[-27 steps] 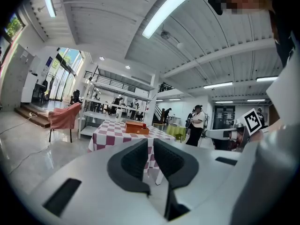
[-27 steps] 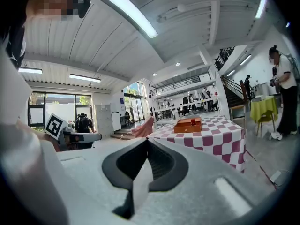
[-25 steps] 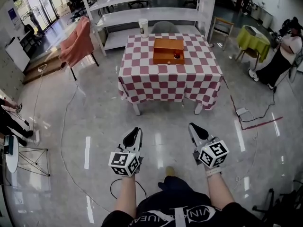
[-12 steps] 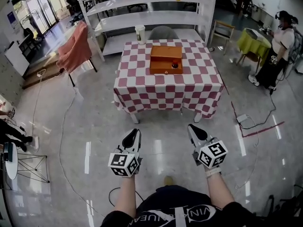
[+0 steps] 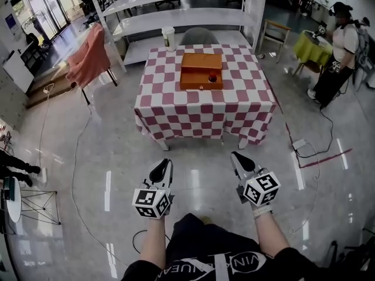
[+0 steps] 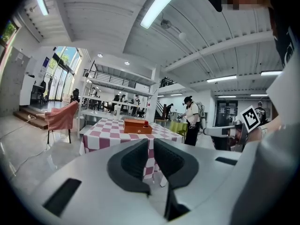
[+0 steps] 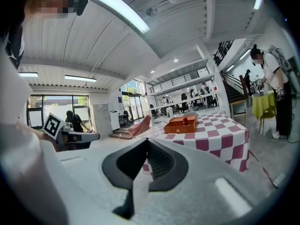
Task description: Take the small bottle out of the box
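An orange wooden box (image 5: 201, 70) lies on the table with the red-and-white checked cloth (image 5: 205, 107), far ahead of me. Inside it, at the right front, stands the small bottle (image 5: 212, 78) with a red top. The left gripper view shows the box (image 6: 137, 126) and the bottle (image 6: 146, 123) small and distant; so does the right gripper view, with box (image 7: 181, 124) and bottle (image 7: 185, 121). Both grippers hang over the floor, well short of the table. My left gripper (image 5: 162, 170) (image 6: 151, 142) shows a narrow slit and holds nothing. My right gripper (image 5: 240, 163) (image 7: 148, 139) is shut and empty.
A paper cup (image 5: 169, 38) stands at the table's far left corner. White shelving (image 5: 176, 16) runs behind the table, with a chair draped in pink cloth (image 5: 85, 57) to the left. A person (image 5: 337, 51) stands beside a green-covered table (image 5: 307, 47) at right. Cables (image 5: 76, 174) cross the glossy floor.
The table and box have come nearer and lower in the head view as I walk toward them. Both grippers keep their place before me. The person at right has shifted upward.
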A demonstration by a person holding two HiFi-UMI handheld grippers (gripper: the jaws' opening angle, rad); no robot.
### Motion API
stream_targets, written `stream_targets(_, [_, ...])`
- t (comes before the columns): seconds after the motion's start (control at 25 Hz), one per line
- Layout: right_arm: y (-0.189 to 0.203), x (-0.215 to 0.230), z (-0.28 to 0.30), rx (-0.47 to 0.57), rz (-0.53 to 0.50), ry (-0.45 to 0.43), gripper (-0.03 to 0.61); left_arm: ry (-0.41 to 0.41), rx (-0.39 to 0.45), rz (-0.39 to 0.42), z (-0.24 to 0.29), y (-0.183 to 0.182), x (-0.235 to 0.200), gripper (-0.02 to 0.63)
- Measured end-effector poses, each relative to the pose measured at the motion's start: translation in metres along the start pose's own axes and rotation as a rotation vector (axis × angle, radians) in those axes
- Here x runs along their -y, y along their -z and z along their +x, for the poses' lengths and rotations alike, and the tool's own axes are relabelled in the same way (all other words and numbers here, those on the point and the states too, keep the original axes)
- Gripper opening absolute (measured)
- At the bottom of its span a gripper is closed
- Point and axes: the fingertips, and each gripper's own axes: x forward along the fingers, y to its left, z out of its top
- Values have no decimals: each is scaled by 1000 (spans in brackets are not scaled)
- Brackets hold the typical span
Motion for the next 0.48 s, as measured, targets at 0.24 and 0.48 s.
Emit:
stream_targets(0.24, [7,2,4,-4,25,-12,6,-25,-11,-13,-1,4,-6,40])
stream_targets(0.48, [10,10,13,-22,-7,-8,6,-4,-33,-16,17,9,-5,40])
